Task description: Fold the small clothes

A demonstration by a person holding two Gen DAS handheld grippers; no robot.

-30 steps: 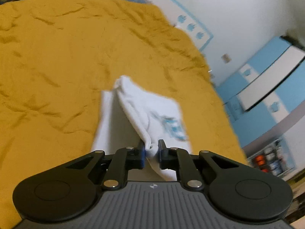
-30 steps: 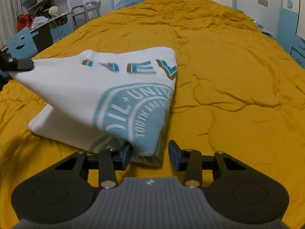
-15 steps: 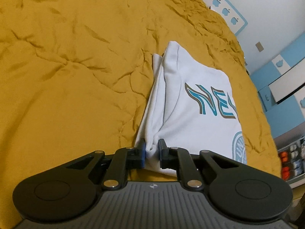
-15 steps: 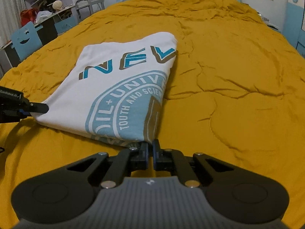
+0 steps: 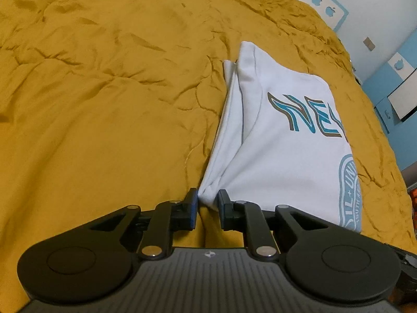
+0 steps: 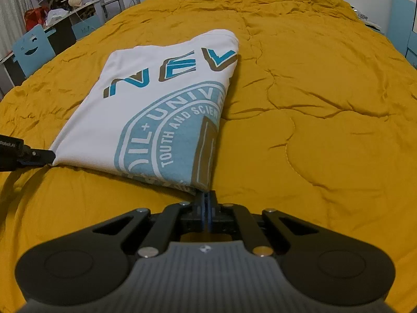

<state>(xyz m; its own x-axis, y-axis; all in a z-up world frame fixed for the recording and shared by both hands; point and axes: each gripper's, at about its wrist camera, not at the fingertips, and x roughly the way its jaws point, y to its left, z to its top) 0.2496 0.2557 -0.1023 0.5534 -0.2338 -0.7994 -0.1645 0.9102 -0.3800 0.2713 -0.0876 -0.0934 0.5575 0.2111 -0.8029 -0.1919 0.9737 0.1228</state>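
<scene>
T-shirt (image 6: 156, 109), white with a teal and brown print, lies folded flat on the mustard quilt (image 5: 104, 104), its layers stacked and its printed face up. At its left near corner the left gripper (image 5: 207, 206) has the bunched layers of cloth between its pads; the jaws stand only a little apart, and they look to be pinching that corner, with the fabric drawn into small pleats there. Across the near edge to the right, the right gripper (image 6: 207, 206) sits just beside the shirt's other near corner with its jaws pressed together; no cloth shows between them, so it seems to hold nothing. The garment should handle as light, soft and limp: it will sag and slide open if lifted by one layer, so any hold belongs on a corner or folded edge where all layers are caught together. The quilt beneath is rumpled, which may drag at the cloth
</scene>
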